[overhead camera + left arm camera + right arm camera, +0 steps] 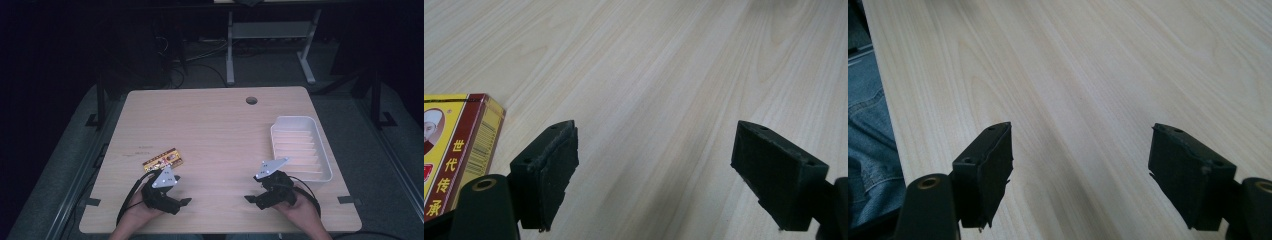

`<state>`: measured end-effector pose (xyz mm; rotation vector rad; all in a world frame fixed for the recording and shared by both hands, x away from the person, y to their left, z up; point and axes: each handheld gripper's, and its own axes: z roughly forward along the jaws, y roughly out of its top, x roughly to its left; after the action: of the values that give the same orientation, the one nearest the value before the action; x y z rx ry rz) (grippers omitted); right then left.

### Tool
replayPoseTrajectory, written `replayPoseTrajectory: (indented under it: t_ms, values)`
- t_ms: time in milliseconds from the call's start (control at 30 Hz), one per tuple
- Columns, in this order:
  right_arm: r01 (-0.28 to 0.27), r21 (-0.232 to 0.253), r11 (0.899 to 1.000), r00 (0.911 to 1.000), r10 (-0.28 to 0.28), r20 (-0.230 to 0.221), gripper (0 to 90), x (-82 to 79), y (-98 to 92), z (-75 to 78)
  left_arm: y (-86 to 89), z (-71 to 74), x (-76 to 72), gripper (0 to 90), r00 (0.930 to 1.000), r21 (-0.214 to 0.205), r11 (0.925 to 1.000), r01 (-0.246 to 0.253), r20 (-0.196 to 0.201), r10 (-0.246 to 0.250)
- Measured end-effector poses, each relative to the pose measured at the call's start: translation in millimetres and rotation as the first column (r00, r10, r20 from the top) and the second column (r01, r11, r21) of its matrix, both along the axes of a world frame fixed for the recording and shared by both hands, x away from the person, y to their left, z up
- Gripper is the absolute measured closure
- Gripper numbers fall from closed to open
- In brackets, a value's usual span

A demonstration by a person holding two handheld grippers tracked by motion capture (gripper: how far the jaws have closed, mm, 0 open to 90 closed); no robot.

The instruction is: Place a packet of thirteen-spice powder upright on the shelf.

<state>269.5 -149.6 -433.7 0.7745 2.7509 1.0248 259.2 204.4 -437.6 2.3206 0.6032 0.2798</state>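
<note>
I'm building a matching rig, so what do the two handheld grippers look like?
Both the left gripper and the right gripper are black, each topped by a grey three-cornered plate and trailing a black cable. Their fingers are chunky black blocks with flat, rough-edged pads and small screw holes. The forearms are bare, with no sleeves.

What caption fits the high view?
Both grippers, left and right, rest open near the table's front edge; box left, tray right.
</note>
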Motion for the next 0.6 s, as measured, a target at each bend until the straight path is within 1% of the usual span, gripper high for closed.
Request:
replayPoseTrajectory:
  t_ms: [167, 600]
  values:
    - [-0.007, -0.006, 1.0, 1.0, 0.006, -0.004, 24.7, 0.1, 1.0, -1.7, 2.7, -0.2, 2.2, 18.3, 1.0, -0.004, 1.0, -0.006, -0.006, 0.006]
    - [-0.01, -0.009, 1.0, 0.9999, 0.01, -0.012, 24.6, 1.4, 1.7, -3.1, 11.0, 1.4, 13.3, 19.4, 0.9997, 0.009, 0.9996, -0.026, 0.006, 0.026]
